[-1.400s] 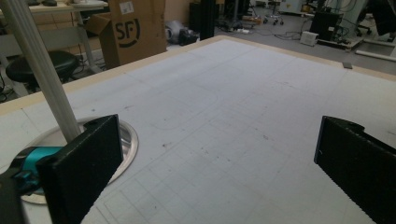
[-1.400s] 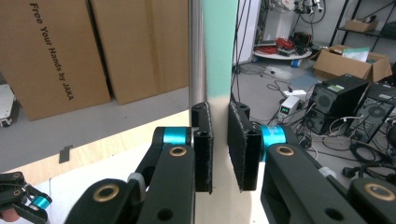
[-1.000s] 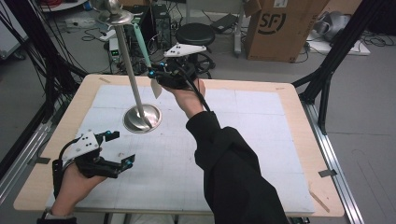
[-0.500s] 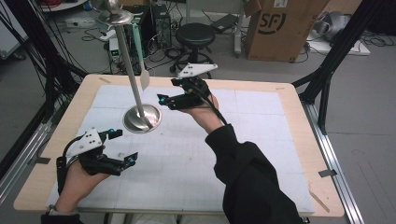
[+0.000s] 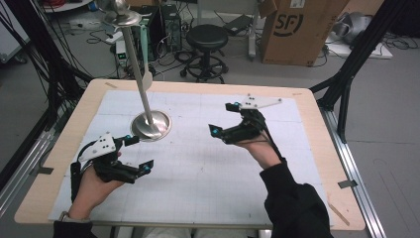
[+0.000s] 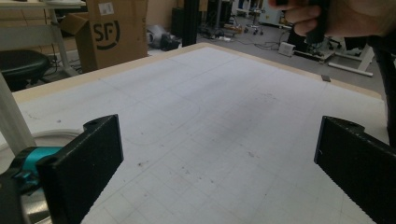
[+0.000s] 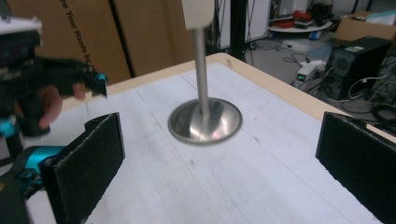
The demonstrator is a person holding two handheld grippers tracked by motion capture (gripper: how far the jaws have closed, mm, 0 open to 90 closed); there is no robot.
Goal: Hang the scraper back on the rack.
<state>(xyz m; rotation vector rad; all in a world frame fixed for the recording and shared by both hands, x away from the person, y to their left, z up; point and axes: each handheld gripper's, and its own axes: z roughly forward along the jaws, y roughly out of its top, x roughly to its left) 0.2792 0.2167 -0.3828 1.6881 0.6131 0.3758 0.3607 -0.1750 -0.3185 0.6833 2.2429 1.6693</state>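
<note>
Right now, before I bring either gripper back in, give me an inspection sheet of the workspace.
Surface: white gridded mat on a wood-edged table; faint smudges, flat.
Job's things: metal stand, round base on the mat, pole upright, nothing gripping it.
Clutter: nothing seen on the mat.
Grippers: left gripper open, low at the near left, just in front of the base; right gripper open, to the right of the stand and apart from it.
Cables: black cable from the right gripper runs along the hand; loose cables on the floor behind.
Surroundings: stool, cardboard box, black frame legs.
</note>
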